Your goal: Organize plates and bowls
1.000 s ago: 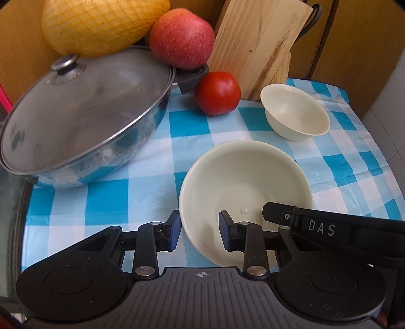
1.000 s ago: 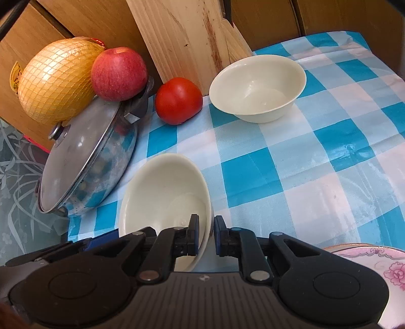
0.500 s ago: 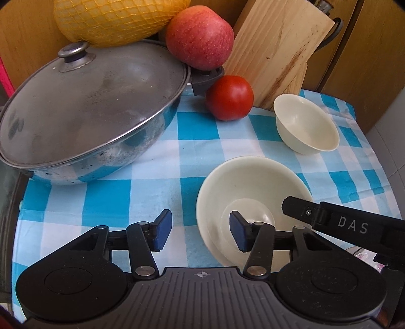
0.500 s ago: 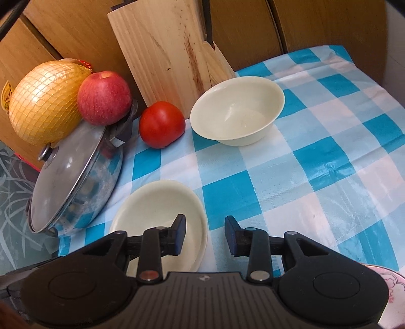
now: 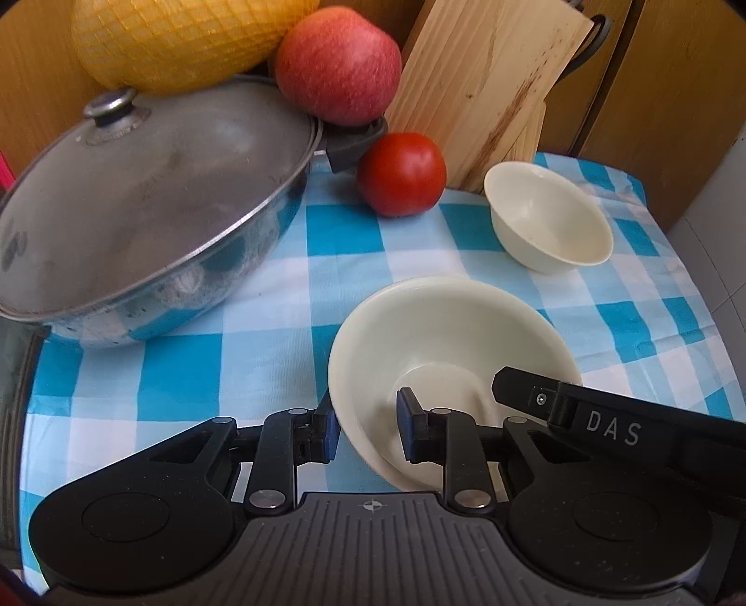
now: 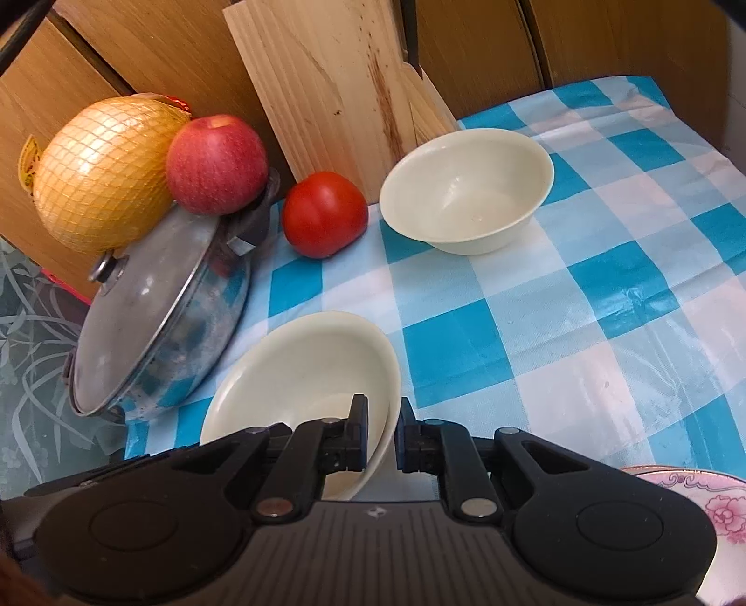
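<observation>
A large cream bowl (image 5: 447, 335) sits on the blue checked cloth, also in the right wrist view (image 6: 303, 368). My left gripper (image 5: 366, 431) is open, its jaws straddling the bowl's near-left rim. My right gripper (image 6: 380, 438) straddles the bowl's right rim with a narrow gap, the pads close to the rim; contact is unclear. The right gripper's finger (image 5: 606, 419) shows in the left view over the bowl. A smaller cream bowl (image 5: 548, 216) stands at the back right, also in the right wrist view (image 6: 468, 184).
A lidded steel wok (image 5: 144, 214) stands at left with a netted pomelo (image 5: 186, 37) and apple (image 5: 338, 77) behind it. A tomato (image 5: 401, 172) lies by a leaning wooden board (image 5: 485, 79). A pink floral plate (image 6: 708, 503) is at the near right edge.
The left gripper moved right so its jaws straddle the bowl's rim. The right gripper, open half a second ago, has narrowed around the bowl's right rim again.
</observation>
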Demonstrator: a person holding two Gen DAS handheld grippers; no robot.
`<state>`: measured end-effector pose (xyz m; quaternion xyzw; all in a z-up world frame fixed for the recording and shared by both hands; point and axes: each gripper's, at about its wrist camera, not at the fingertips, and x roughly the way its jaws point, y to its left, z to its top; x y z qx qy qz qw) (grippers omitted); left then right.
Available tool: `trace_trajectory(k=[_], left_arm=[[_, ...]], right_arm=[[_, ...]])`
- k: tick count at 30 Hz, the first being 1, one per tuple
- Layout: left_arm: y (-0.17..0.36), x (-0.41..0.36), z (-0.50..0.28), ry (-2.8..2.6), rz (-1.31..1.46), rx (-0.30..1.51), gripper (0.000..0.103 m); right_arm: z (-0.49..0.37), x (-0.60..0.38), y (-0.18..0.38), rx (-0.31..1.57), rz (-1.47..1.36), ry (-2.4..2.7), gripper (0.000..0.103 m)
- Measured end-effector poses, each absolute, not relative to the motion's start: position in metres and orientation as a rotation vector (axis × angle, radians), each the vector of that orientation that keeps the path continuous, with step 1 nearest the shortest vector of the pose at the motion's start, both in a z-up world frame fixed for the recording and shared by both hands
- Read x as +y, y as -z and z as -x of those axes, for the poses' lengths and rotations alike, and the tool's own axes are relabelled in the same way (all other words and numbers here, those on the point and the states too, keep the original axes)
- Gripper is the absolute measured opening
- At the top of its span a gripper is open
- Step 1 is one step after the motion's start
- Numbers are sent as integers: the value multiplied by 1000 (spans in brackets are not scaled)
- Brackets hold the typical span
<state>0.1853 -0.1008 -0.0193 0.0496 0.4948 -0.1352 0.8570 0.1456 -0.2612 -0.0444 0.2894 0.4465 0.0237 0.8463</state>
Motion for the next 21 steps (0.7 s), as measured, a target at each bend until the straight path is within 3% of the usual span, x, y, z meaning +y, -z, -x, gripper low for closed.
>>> trace_trajectory(k=[21], left_arm=[[-31,-52,-122,273,-110,914,37]], right_arm=[[-90,-211,5,919,-564,-206,15]])
